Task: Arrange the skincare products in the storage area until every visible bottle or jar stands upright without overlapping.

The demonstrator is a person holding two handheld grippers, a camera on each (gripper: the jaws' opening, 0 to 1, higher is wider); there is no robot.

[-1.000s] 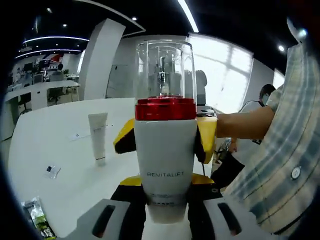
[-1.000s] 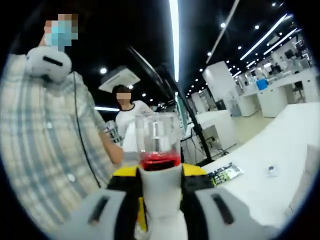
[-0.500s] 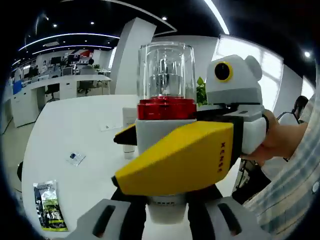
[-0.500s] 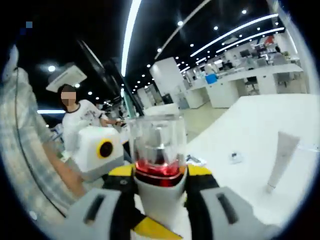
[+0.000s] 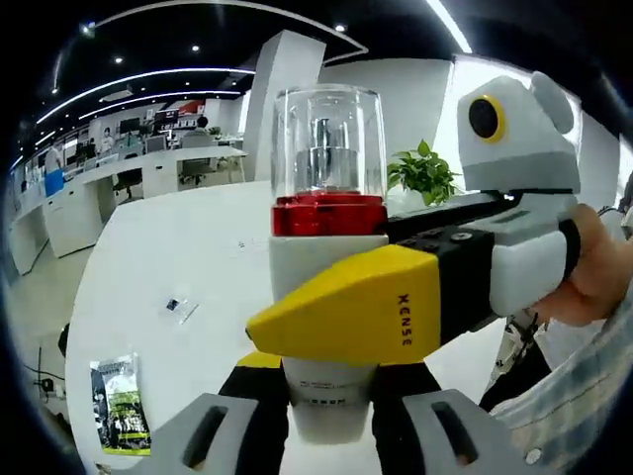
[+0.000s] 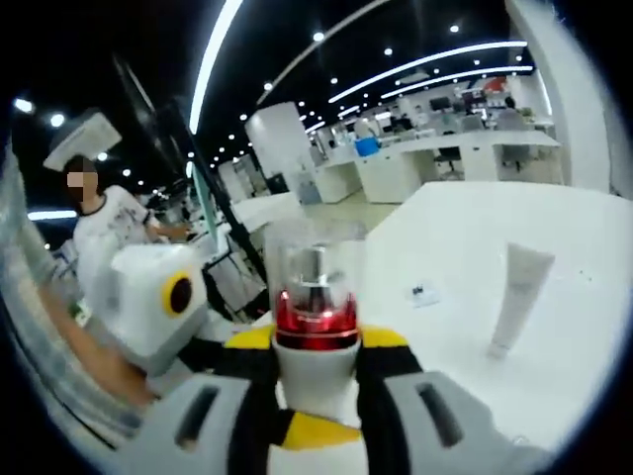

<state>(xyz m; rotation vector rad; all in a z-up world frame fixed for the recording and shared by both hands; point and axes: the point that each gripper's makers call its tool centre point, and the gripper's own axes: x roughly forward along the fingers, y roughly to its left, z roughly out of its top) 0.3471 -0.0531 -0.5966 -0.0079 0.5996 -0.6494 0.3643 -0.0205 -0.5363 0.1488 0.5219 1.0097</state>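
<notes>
Table: broad white tabletop (image 5: 168, 257), smooth and matte; it spreads from 9 to 12 o'clock in the left gripper view.
Right gripper: yellow-and-black jaw housing with a white body (image 5: 346, 307), entering the left gripper view from 3 o'clock; its jaws are closed around the bottle's white body, as the right gripper view shows (image 6: 315, 396).
Left gripper: grey two-jaw gripper (image 5: 326, 426) at 6 o'clock; jaws pressed onto the bottle's base from both sides.
Bottle: white cylindrical pump bottle with a red metallic collar and clear plastic cap (image 5: 328, 267); held upright between both grippers, off the table, dead centre in both views (image 6: 315, 341).
Handling: probably rigid and moderately light; the glossy body looks slippery and the clear cap likely brittle or loose, so the white body below the collar is the place to grip, never the cap.
Tube: white soft squeeze tube (image 6: 514, 297) standing cap-down on the table at 3 o'clock in the right gripper view; likely squashy and easy to tip.
Sachets: green-and-black printed packet (image 5: 119, 406) lying flat at 8 o'clock; small flat sachet (image 5: 180, 307) at 9 o'clock.
</notes>
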